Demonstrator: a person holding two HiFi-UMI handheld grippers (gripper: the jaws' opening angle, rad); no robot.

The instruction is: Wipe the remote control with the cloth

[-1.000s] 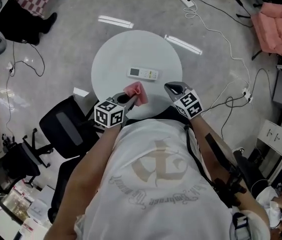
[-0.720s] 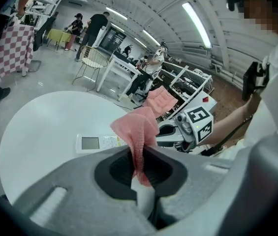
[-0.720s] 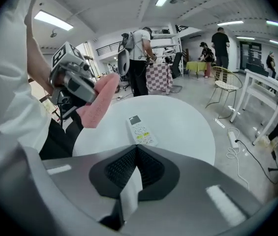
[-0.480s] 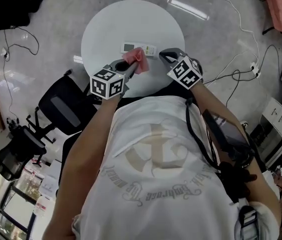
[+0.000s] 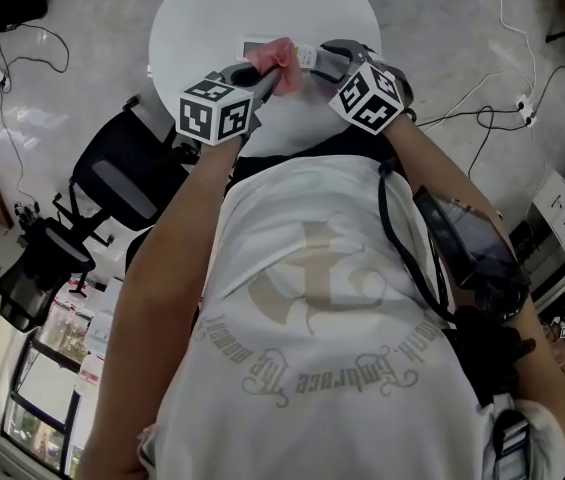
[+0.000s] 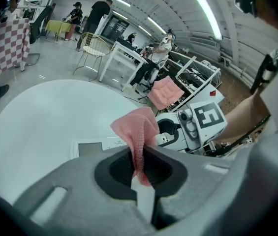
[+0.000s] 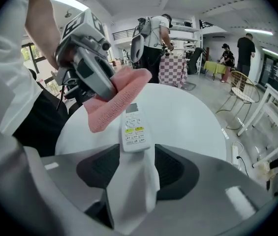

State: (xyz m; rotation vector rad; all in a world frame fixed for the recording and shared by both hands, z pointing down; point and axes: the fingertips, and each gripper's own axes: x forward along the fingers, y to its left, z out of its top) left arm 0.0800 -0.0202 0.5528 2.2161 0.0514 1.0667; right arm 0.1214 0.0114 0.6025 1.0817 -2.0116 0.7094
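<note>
Here, left hand-held gripper [image 6: 140,172] clamped on pink cloth [image 6: 137,128], by white remote [image 7: 135,128]

Head cam: high up, faces steeply down past the person's shirt [image 5: 312,298] onto the round table [image 5: 212,8], farthest off. Left gripper cam: low and close, looks along its jaws across the table at the right gripper [image 6: 170,132]. Right gripper cam: opp. way, faces the left gripper [image 7: 104,87]. All 3 share the remote control [image 5: 252,46], cloth [image 5: 280,56] and table.

I have the cloth [image 7: 113,101] over the remote [image 7: 135,128] now. My right gripper [image 7: 134,155] has just been opening its jaws, and the remote's near end sits between their tips.
</note>
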